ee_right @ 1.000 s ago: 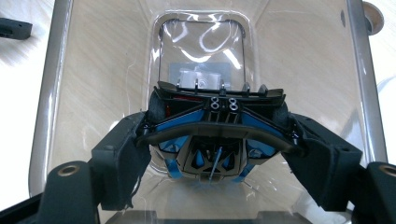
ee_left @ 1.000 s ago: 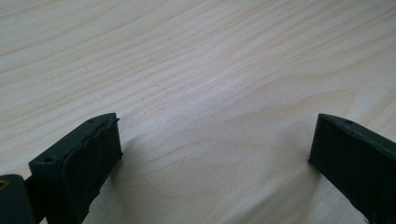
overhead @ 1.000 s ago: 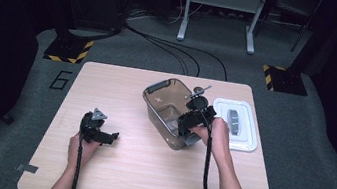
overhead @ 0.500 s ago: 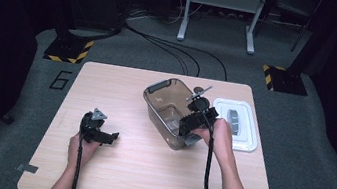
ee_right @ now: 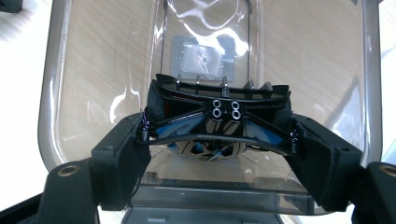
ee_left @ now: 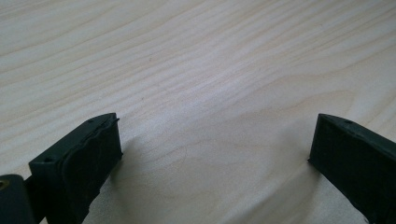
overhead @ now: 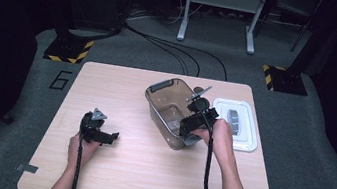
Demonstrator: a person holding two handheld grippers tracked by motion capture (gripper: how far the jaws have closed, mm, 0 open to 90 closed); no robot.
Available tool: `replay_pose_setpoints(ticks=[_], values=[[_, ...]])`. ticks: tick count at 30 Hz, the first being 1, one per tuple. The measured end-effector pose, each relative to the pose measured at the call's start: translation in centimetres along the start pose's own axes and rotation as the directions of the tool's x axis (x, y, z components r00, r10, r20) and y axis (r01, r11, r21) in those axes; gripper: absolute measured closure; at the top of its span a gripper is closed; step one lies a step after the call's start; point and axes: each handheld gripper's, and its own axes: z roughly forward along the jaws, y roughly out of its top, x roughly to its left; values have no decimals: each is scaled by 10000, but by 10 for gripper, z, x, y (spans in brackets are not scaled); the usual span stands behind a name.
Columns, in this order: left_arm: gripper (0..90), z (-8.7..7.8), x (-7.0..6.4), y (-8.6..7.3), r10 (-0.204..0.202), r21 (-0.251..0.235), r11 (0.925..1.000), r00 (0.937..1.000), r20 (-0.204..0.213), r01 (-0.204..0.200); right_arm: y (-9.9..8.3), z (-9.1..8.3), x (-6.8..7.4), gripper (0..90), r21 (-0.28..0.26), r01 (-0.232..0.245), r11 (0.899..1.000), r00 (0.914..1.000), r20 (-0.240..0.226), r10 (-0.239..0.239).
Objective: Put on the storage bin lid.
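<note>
The right tongs (ee_right: 217,140) clamp a small black toy car with blue trim (ee_right: 218,119) over the open clear plastic bin (ee_right: 70,84) mid-table; its front end is hidden behind its own rear. The left tongs (ee_left: 210,154) stand wide open, empty, on the pale wooden table (ee_left: 187,56).

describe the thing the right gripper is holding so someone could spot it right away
On the wooden table, find the clear smoky bin right of centre. Over its open top, the right gripper clamps a black toy car with blue trim, far darker than the white lid beside the bin.
</note>
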Motion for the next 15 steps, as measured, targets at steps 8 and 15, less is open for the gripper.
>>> replay_pose_setpoints(ticks=[8, 15], values=[[19, 0, 0, 0, 6, 4, 10000, 10000, -1, -6, 0, 0, 6, 239, 55, -224, 9997, 9994, 275, 222], [20, 0, 0, 0, 4, 0, 10000, 10000, 2, -4, -1, 0, 5, 237, -25, -361, 9993, 9990, 249, 361]])
